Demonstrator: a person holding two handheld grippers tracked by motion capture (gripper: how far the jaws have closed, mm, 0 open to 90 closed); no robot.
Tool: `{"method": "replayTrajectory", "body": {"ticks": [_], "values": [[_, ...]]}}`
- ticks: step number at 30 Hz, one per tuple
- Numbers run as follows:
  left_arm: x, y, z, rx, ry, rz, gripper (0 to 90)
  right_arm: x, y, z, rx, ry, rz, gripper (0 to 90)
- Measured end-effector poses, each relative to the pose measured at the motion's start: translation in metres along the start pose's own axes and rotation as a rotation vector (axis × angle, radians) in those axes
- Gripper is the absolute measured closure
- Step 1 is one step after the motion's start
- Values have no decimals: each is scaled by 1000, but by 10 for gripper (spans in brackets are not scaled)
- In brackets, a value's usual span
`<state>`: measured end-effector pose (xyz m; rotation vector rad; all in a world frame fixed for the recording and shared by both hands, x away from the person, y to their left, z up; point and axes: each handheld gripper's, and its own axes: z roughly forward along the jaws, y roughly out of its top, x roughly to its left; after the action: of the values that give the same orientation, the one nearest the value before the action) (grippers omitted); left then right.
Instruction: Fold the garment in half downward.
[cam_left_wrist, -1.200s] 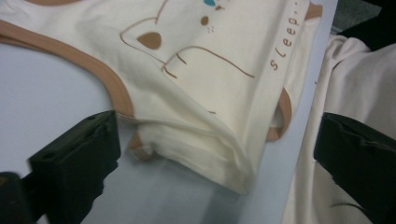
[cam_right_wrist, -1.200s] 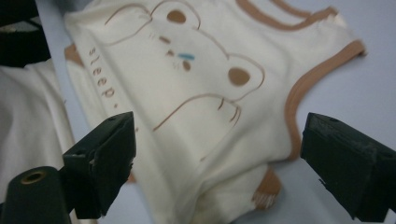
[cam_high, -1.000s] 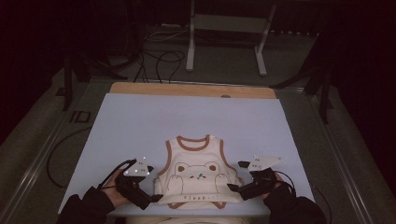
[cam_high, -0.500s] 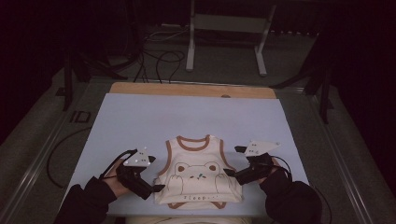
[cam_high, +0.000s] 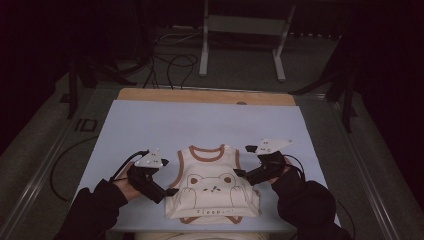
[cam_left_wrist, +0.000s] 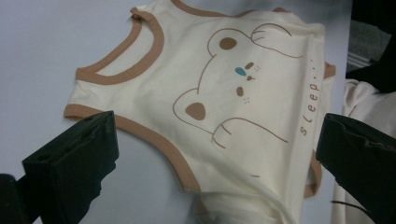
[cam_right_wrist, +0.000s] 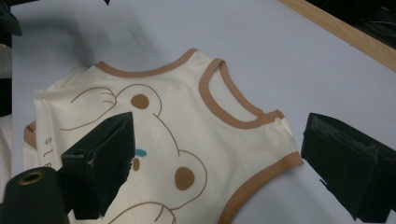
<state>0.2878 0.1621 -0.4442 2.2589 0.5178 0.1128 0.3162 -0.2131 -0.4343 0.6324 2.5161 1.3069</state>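
Two spread grippers (cam_high: 167, 192) (cam_high: 241, 173) flanking vest (cam_high: 212, 187) edges

left hand-held gripper (cam_high: 169, 192): jaws spread wide, aimed inward, held low. right hand-held gripper (cam_high: 239, 173): jaws spread wide, aimed inward. forearms in dark sleeves.

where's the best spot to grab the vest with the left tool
Probably the brown-trimmed armhole edge of the vest nearest the left tool, coming in low from the vest's outer side. The vest lies flat, print up, on the table, and that edge sits between the open jaws, a firm doubled rim to pinch. The lower side is rumpled, so less tidy to take.
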Motion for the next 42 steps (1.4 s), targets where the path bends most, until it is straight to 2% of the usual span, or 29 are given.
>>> {"method": "replayTrajectory", "body": {"ticks": [4,8,16,29,33,42], "values": [[6,2,3,7,-4,1,0,-5,2,3,-3,9,0,99],[11,4,7,12,-10,-5,0,-10,2,5,-10,18,23,99],[22,8,16,24,-11,-7,0,-21,2,13,6,7,25,99],[35,14,33,38,-5,-6,0,-34,-4,32,21,37,62,99],[40,15,39,45,-7,-15,0,-38,-6,35,16,29,66,99],[53,16,55,47,-2,-14,0,-46,-12,45,40,24,78,99]]}}
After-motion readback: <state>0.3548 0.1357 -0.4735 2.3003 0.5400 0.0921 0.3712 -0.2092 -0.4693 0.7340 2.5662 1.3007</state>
